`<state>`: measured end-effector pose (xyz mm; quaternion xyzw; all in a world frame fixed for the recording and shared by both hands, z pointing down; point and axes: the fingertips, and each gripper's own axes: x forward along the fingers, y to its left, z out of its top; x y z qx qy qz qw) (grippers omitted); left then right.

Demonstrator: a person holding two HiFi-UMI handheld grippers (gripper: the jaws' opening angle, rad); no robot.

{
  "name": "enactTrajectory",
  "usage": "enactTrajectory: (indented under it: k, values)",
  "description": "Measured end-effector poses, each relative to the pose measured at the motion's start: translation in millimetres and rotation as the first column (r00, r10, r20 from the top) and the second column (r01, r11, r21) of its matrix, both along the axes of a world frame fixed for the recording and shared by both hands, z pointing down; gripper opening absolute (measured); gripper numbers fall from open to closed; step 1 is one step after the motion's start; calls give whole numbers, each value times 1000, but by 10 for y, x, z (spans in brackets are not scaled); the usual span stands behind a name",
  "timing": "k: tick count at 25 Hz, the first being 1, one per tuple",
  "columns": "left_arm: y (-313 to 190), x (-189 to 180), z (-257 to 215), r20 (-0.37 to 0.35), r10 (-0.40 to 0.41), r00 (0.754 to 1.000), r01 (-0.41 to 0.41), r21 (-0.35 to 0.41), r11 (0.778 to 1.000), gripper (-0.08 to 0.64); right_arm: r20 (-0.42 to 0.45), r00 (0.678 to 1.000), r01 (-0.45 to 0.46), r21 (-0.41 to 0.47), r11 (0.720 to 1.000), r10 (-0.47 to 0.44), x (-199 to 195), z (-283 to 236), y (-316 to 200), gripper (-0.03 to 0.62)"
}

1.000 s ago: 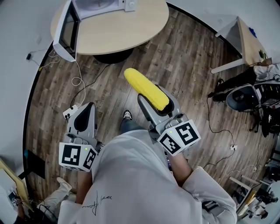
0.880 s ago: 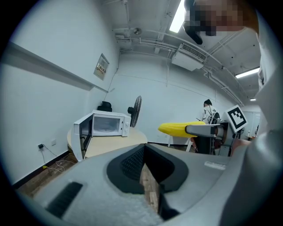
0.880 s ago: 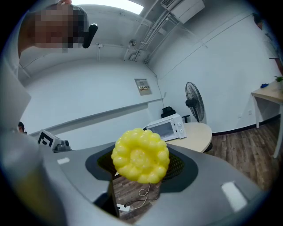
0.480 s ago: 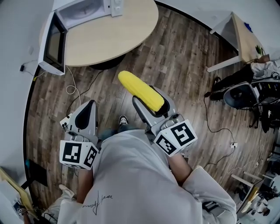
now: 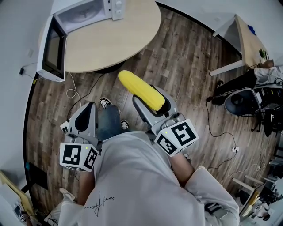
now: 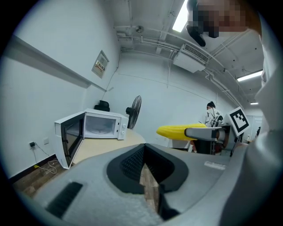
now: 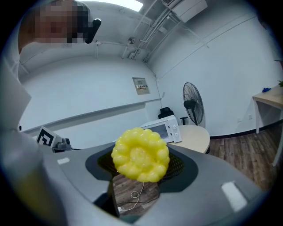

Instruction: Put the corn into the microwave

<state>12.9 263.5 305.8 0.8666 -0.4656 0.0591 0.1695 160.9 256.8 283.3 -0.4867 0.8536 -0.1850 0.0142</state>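
Observation:
A yellow corn cob [image 5: 141, 90] lies lengthwise between the jaws of my right gripper [image 5: 151, 98], which is shut on it above the wooden floor. In the right gripper view the corn [image 7: 140, 154] shows end-on, filling the jaws. The white microwave [image 5: 88, 11] stands on the round table [image 5: 115, 39] at the top left, its door [image 5: 52, 44] swung open. The left gripper view shows the microwave [image 6: 99, 126] ahead with its cavity empty. My left gripper [image 5: 87, 110] hangs shut and empty at the lower left, well short of the table.
A desk [image 5: 247, 39] and an office chair [image 5: 241, 100] stand to the right. Cables [image 5: 73, 90] trail over the floor below the microwave. A standing fan [image 6: 134, 110] is behind the table. A person [image 6: 211, 115] stands far off.
The table and microwave have slid lower and closer in the head view, and a leg has stepped forward. The corn stays held in the right gripper.

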Motion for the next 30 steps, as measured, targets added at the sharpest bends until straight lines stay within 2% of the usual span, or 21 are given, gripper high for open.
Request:
enactTrajectory:
  k: [6,9,13,19,30]
  values:
    - [-466,-63,0,-27,-17,999,17,-1,1000,-8,-18,1000,12,14,1000,-12,-97,-34,-480,259]
    - [-795,-77,-51,-44,-22,999,22,-4,1000,-8,11,1000,27,-4,1000,-27,-140,-41,-779,259]
    - [-1233,-124,-126,-45,-25,999,26,12,1000,-8,33,999,44,-13,999,-43,-222,-46,-1218,259]
    - [-1835,-305,-157,-38,-50,998,50,-2,999,-8,48,997,54,-25,998,-52,-389,-72,-1842,259]
    - [-2788,-470,-92,-35,-36,999,34,-32,999,-8,51,997,54,-69,996,-50,-588,32,-2805,259]
